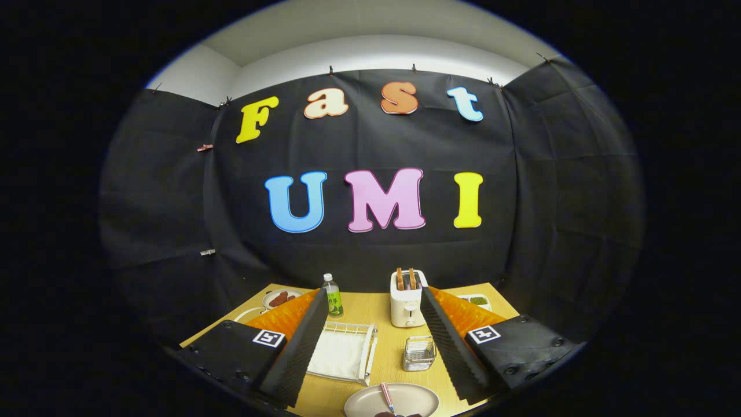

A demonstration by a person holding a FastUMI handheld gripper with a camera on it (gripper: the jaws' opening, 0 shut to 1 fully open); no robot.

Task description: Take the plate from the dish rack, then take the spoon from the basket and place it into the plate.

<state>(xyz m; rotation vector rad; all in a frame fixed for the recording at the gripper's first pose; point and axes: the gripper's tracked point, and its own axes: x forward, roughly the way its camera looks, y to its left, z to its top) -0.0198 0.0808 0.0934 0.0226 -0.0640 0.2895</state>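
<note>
Right now I am holding my gripper [370, 347] wide apart above the surface [379, 324], its fingers gripping nothing. Between them, nearest me, the plate [417, 398] is lying flat with the spoon [386, 397] resting in it. Just ahead, the basket [418, 353] is standing beside the white dish rack [343, 353]. Beyond those, a toaster [407, 301] and a bottle [332, 296] are standing upright.

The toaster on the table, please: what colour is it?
Cream-white toaster, clearest in the gripper view.
</note>
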